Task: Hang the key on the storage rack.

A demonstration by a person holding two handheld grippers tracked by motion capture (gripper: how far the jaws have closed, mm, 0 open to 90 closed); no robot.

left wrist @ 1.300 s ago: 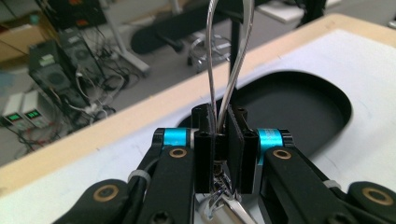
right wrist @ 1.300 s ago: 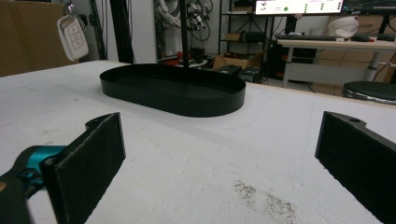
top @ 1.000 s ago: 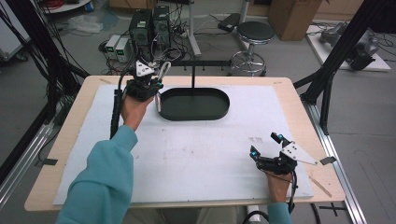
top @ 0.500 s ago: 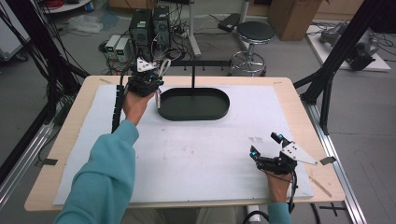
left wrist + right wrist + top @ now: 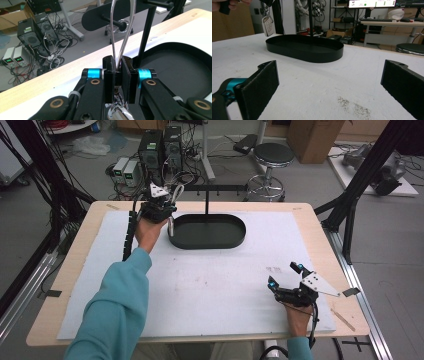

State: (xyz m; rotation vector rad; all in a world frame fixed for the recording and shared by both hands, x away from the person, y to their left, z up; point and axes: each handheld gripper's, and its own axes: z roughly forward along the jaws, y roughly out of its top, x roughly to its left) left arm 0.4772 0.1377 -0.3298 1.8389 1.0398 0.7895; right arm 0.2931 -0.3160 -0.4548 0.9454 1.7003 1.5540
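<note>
I am holding a clear wire loop pinched between the jaws of my left gripper, and a key fob is dangling from that loop, hanging at the upper left of the right gripper view, just above the near end of the black oval tray. In the high view the loop is standing up above my left gripper in the upper left of the frame, at the left end of the tray.

Compared with the moments before, my left hand is carrying the loop a little farther up the frame and toward the black stand that rises from the tray's far edge; the shift is small. In the left gripper view the stand's post is just right of the loop, and a black peg on its crossbar is showing right behind the loop's two strands. I judge that I am bringing the loop up to hook it over a peg, and it is not hung yet.

My right gripper is resting on the white mat of the counter at the lower right of the high view, unchanged, its jaws spread wide and holding nothing.
</note>
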